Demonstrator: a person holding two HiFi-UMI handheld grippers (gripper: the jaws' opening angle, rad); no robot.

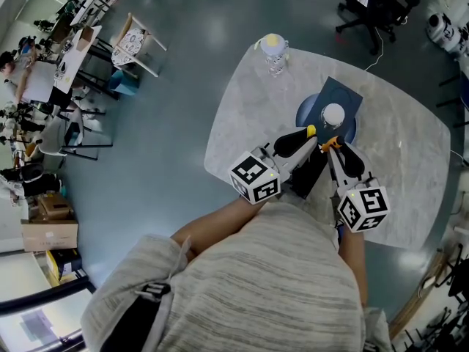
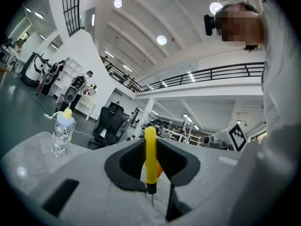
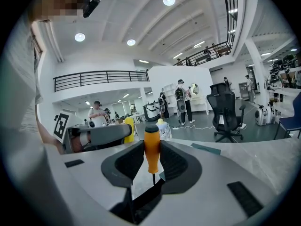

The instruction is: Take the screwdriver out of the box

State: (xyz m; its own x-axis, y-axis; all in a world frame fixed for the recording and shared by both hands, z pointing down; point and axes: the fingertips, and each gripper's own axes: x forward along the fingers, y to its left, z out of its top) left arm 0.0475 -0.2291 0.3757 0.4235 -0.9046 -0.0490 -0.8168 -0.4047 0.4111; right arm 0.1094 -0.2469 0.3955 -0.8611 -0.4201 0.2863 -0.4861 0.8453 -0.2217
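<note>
Yellow screwdriver (image 2: 150,154) sits between left jaws, orange screwdriver (image 3: 151,149) between right.

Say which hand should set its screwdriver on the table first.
Right, probably: the right hand-held gripper, shut on the orange-handled screwdriver, has the wider bare stretch of grey marble table beside it. The left hand-held gripper, holding a yellow-handled screwdriver, has less.

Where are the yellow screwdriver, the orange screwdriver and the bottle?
yellow screwdriver (image 2: 150,154): left gripper view, handle middle.
orange screwdriver (image 3: 151,149): right gripper view, handle middle.
bottle (image 1: 275,61): head view, clear body.
</note>
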